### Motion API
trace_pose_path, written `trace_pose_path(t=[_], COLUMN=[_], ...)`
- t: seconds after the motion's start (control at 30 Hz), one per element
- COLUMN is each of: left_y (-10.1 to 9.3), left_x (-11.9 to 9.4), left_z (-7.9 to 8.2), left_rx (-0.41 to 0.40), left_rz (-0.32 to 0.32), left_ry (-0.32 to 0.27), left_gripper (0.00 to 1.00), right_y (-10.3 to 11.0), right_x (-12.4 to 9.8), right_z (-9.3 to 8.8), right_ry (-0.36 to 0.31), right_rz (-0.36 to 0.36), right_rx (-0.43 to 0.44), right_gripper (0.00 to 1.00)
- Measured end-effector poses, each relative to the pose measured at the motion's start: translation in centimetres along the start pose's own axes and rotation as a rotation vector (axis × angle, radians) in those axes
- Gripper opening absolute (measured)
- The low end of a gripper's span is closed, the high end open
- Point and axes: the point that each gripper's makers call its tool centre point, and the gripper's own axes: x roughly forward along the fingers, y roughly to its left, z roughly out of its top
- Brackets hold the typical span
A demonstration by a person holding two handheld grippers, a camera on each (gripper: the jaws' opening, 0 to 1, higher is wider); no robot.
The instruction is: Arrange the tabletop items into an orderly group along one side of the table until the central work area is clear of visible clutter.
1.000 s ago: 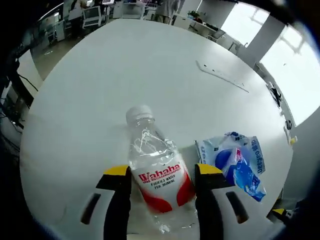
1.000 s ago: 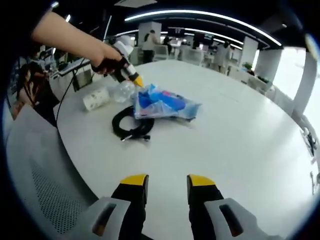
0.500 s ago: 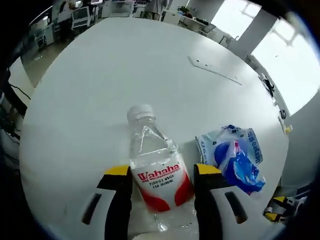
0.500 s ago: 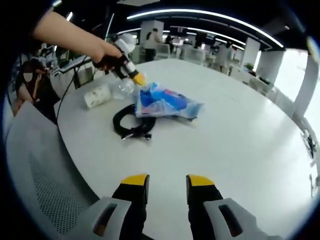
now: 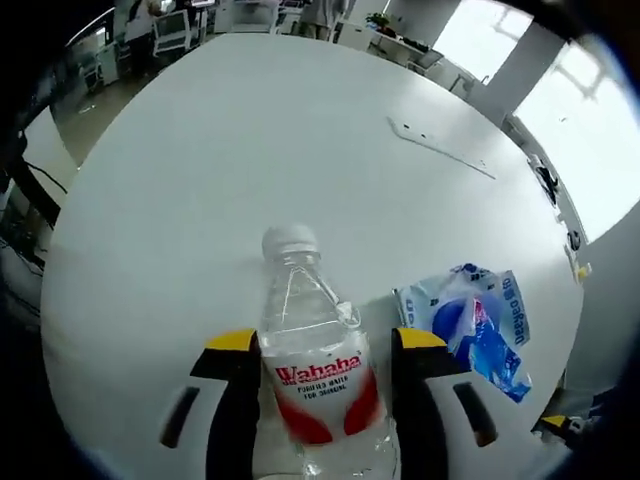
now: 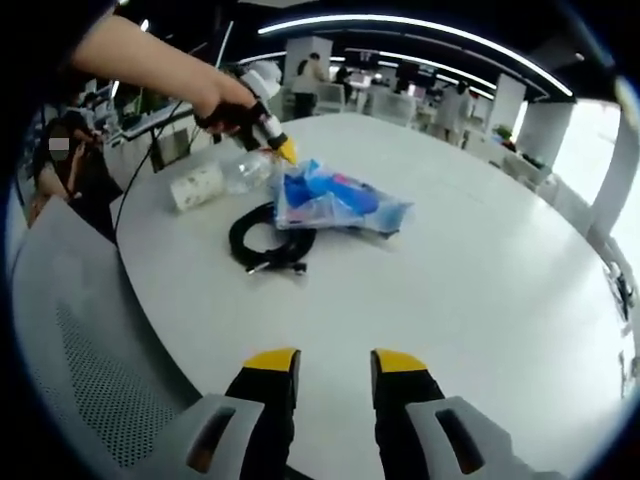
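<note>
Jaws of the left gripper [image 5: 322, 345] are sitting on either side of a clear bottle [image 5: 312, 355], their yellow-tipped pads pressing against its red-labelled body, so they are clamping it. The bottle is lying between them with its white cap pointing away over the white table [image 5: 200, 180]. Just right of the right jaw, a blue-and-clear bag [image 5: 475, 325] is lying on the table, apart from the bottle. Farther off, a flat strip [image 5: 440, 150] is lying near the far edge.

In the right gripper view, the right gripper [image 6: 324, 362] is hovering over bare table near the edge, its jaws standing slightly apart with nothing between them and touching nothing. Well ahead of them, the left gripper [image 6: 270, 140] is being held in a hand [image 6: 225, 100] at the bottle [image 6: 240, 172]. A paper roll [image 6: 194, 186] is lying just beside the bottle, the bag [image 6: 335, 200] on its other side, and a black coiled cable [image 6: 270, 240] is lying just in front of the bag.
</note>
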Motion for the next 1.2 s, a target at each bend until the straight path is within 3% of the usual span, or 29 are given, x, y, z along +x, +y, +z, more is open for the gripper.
trace_pose_path(t=[0.1, 0.3, 0.43, 0.63, 0.8, 1.0, 1.2], left_y=[0.5, 0.6, 0.6, 0.7, 1.5, 2.7, 2.7], left_x=[0.2, 0.6, 0.2, -2.1, -4.8, -6.7, -7.6], left_z=[0.0, 0.5, 0.5, 2.0, 3.5, 4.4, 5.0], left_rx=[0.028, -0.018, 0.004, 0.055, 0.046, 0.064, 0.077], left_rz=[0.025, 0.001, 0.004, -0.002, -0.010, 0.009, 0.011], left_ry=[0.000, -0.015, -0.027, -0.116, -0.189, -0.242, -0.278], left_gripper=[0.45, 0.43, 0.42, 0.40, 0.38, 0.37, 0.37], right_y=[0.0, 0.0, -0.1, -0.1, -0.1, 0.0, 0.0], right_x=[0.0, 0.0, 0.0, 0.0, 0.0, 0.0, -0.1], right_z=[-0.1, -0.1, -0.2, -0.1, 0.1, 0.2, 0.3], right_ry=[0.003, 0.005, 0.013, 0.007, 0.003, -0.001, -0.002], right_rz=[-0.002, -0.002, -0.004, -0.008, -0.009, -0.012, -0.017], right_rx=[0.004, -0.004, 0.001, -0.003, -0.014, -0.027, -0.039], right_gripper=[0.26, 0.26, 0.25, 0.25, 0.25, 0.25, 0.25])
